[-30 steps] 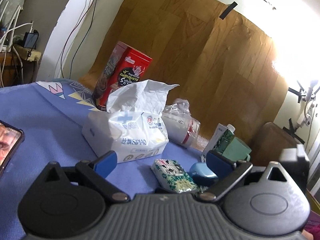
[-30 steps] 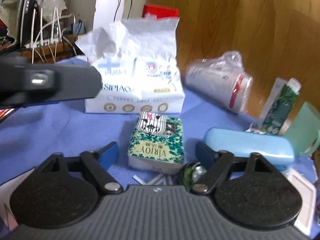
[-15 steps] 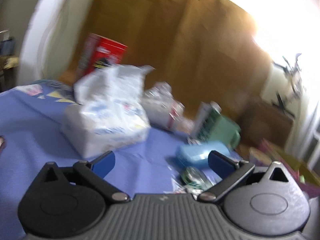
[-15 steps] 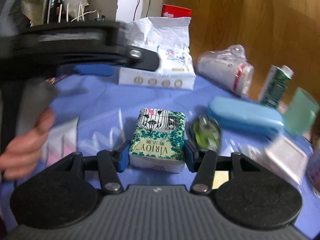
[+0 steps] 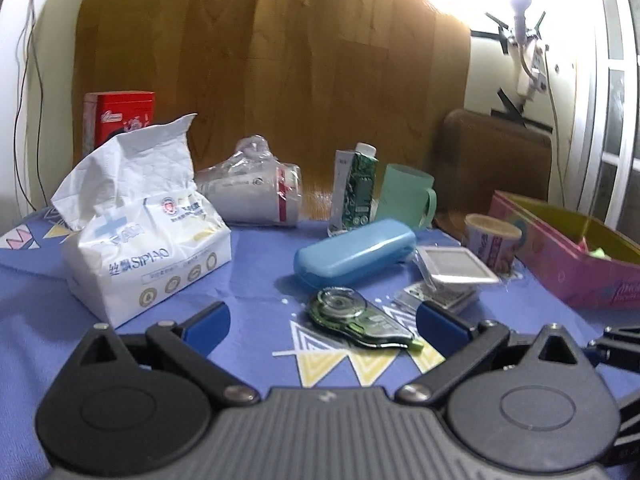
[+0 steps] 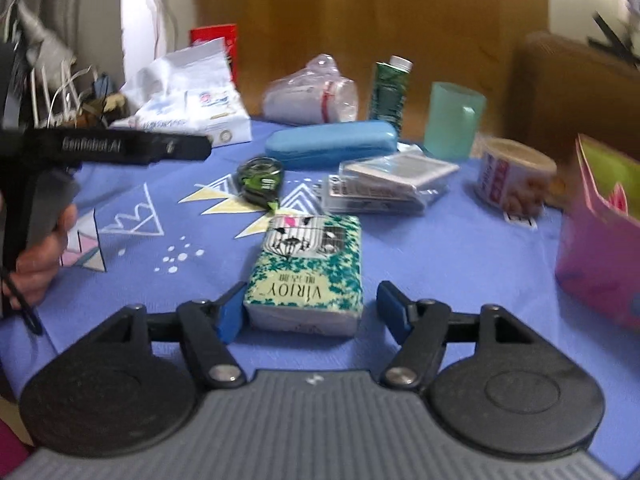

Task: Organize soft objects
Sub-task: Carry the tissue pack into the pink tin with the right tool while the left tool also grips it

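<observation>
A small green patterned tissue pack (image 6: pixel 306 276) lies on the blue cloth (image 6: pixel 460 264) between the fingers of my right gripper (image 6: pixel 310 310). Its jaws are opening: the left pad sits against the pack's side and the right pad stands clear of it. The big white tissue pack (image 5: pixel 148 248) with a sheet sticking up sits at the left; in the right wrist view the white pack (image 6: pixel 188 100) is at the far left. My left gripper (image 5: pixel 322 320) is open and holds nothing, with a green tape dispenser (image 5: pixel 356 316) on the cloth just beyond it.
A pink open box (image 5: pixel 568 256) stands at the right edge. Further back are a blue case (image 5: pixel 354 254), a bagged stack of cups (image 5: pixel 252 196), a green carton (image 5: pixel 356 188), a teal mug (image 5: pixel 406 196), a small cup (image 5: pixel 494 240) and a red tin (image 5: pixel 118 116). A hand (image 6: pixel 40 256) grips the left tool.
My right gripper shut on the small green pack, moved it toward the near right of the cloth, and its jaws have now parted. The left view swung right; the pack is gone from it.
</observation>
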`<state>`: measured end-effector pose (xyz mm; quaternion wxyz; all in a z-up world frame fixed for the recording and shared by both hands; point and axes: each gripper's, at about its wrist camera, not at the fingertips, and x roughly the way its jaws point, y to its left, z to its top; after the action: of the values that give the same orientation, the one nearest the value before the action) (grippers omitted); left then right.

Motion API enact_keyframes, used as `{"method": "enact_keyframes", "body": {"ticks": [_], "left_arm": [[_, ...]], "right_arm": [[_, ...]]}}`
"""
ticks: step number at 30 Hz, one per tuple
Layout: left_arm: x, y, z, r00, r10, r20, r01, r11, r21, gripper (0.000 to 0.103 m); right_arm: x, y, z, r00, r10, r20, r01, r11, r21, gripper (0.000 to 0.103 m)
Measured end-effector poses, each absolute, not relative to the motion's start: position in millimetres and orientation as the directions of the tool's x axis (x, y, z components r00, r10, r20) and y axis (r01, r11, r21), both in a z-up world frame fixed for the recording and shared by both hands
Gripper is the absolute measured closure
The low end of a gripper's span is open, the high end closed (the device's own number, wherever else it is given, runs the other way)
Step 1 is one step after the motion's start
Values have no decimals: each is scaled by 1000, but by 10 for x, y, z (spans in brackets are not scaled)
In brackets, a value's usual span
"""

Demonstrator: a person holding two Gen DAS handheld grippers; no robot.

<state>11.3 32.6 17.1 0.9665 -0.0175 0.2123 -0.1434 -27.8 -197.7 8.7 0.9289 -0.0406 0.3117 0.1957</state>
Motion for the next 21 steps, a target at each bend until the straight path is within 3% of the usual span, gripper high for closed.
{"method": "enact_keyframes", "body": {"ticks": [4,8,17,20,21], "left_arm": [[113,257,172,842,-319,-435,300,947,-114,0],[81,237,180,782,-414,-465,348,910,-225,0],[89,132,158,639,-593,-490,413,802,-431,4],[152,-39,143,596,-617,-513,430,785,-445,14],[192,-113,117,573,-622,-533,430,783,-450,24]], "right_arm": [[-320,-1952,73,720,362,-592,-421,906,43,28],[-319,-1936,67,713,370,-596,-441,897,29,22],[-344,-1986,73,715,375,-590,-431,901,50,21],[-327,-2017,77,715,381,-587,-420,904,75,22],[-331,-2025,76,716,382,-584,-419,905,79,24]]}}
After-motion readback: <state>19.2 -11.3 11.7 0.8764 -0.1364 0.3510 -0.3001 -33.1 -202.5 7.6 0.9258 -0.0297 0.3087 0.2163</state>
